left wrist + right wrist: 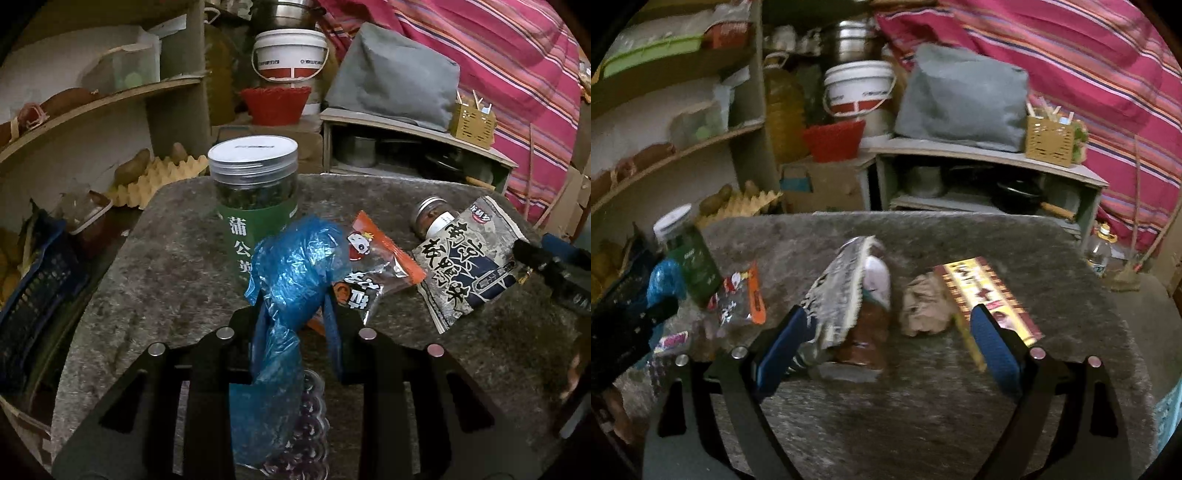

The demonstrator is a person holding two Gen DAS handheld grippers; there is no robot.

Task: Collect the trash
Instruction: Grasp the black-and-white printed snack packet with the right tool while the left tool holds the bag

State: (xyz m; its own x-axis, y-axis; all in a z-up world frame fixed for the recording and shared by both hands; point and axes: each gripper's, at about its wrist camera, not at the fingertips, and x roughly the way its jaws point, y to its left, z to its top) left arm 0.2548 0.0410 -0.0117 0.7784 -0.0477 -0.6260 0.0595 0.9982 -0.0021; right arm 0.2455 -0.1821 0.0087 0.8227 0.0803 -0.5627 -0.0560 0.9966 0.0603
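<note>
My left gripper (295,314) is shut on a crumpled blue plastic bag (295,269) and holds it over the grey stone table (166,258). An orange snack wrapper (380,266) and a grey-and-black snack packet (465,266) lie to its right. My right gripper (886,332) is open over the table; the grey packet (838,288) rests against its left finger (783,343), over a small brown jar (868,325). A crumpled paper wad (923,306) and a yellow-red flat box (990,295) lie beside its right finger (993,343). The right gripper also shows at the left wrist view's right edge (546,266).
A tall green-labelled jar (255,192) with a white lid stands behind the blue bag. A small metal-lidded jar (432,218) lies behind the packet. A blue basket (37,295) sits left of the table. Shelves, a white bucket (291,55) and a red basket (277,103) stand behind.
</note>
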